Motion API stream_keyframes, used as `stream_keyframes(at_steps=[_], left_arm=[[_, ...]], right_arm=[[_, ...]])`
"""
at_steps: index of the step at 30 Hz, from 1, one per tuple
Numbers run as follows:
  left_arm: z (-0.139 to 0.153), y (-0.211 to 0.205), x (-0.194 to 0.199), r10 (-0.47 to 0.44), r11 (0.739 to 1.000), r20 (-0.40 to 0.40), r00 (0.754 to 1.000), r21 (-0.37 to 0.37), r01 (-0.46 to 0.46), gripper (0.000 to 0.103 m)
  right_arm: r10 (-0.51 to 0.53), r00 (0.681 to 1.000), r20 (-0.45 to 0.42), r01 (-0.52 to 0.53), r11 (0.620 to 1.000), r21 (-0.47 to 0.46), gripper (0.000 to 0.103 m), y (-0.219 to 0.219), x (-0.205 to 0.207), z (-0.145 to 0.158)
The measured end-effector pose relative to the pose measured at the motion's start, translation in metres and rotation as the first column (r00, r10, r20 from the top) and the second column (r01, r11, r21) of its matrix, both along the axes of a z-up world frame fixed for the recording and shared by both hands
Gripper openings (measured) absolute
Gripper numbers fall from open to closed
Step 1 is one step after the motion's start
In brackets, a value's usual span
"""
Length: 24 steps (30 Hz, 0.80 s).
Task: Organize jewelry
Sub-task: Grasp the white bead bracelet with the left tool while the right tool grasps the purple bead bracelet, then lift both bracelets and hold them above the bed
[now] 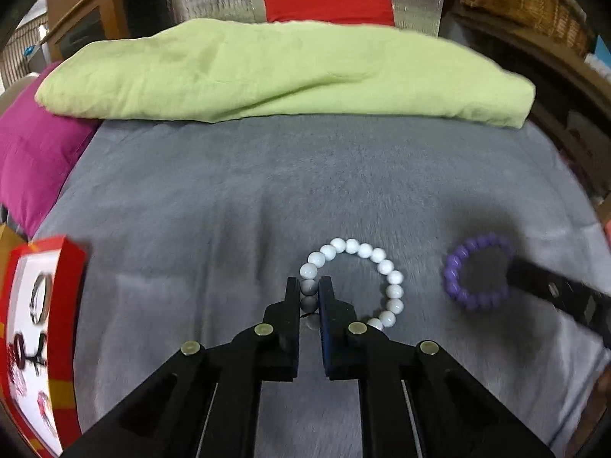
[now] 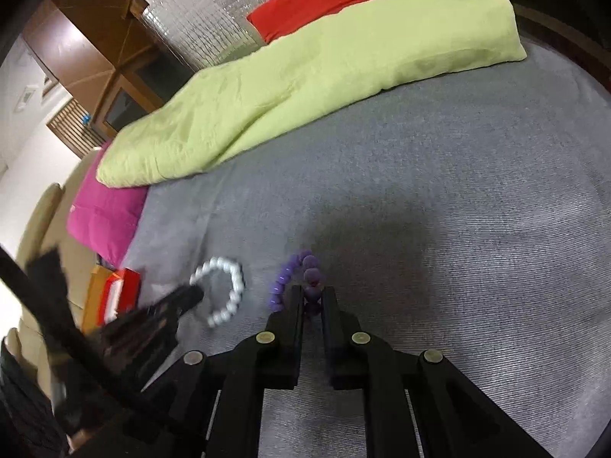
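Note:
A white bead bracelet point(image 1: 382, 263) lies on the grey blanket point(image 1: 267, 191). My left gripper point(image 1: 309, 292) is shut on the bracelet's left side, beads pinched between the fingers. A purple bead bracelet point(image 1: 458, 259) lies to its right; the right gripper point(image 1: 515, 276) reaches in from the right edge and covers its right side. In the right wrist view, my right gripper point(image 2: 313, 297) is shut on the purple bracelet point(image 2: 284, 274), which stands up edge-on between the fingers. The white bracelet point(image 2: 233, 286) and left gripper point(image 2: 191, 295) show at left, blurred.
A red jewelry box point(image 1: 65, 286) with a white insert holding rings and earrings stands open at the left edge; it also shows in the right wrist view point(image 2: 122, 286). A green folded quilt point(image 1: 267, 72), a magenta pillow point(image 1: 34, 152) and a red pillow point(image 1: 328, 0) lie behind.

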<state>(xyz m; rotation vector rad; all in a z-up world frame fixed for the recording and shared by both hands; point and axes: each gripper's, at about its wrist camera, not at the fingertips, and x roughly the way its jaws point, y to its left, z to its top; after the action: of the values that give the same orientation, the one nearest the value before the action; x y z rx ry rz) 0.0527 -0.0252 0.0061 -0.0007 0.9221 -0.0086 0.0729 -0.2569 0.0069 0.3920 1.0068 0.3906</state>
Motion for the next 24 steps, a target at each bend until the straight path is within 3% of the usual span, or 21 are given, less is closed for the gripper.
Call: stream_keyframes(at_steps=[5, 12, 24], left_arm=[[0.017, 0.023, -0.03, 0.001, 0.998, 0.084, 0.996, -0.057, 0.003, 0.009], [0.027, 0.043, -0.039, -0.004, 0.992, 0.103, 0.995, -0.127, 0.017, 0.009], [0.033, 0.053, -0.041, 0.015, 0.994, 0.152, 0.988, -0.109, 0.001, 0.009]], right_arm=[[0.002, 0.999, 0.05, -0.006, 0.996, 0.086, 0.01, -0.002, -0.007, 0.012], [0.028, 0.996, 0.082, -0.037, 0.993, 0.111, 0.01, 0.011, -0.011, 0.019], [0.086, 0.987, 0.137, -0.104, 0.986, 0.132, 0.01, 0.025, -0.021, 0.031]])
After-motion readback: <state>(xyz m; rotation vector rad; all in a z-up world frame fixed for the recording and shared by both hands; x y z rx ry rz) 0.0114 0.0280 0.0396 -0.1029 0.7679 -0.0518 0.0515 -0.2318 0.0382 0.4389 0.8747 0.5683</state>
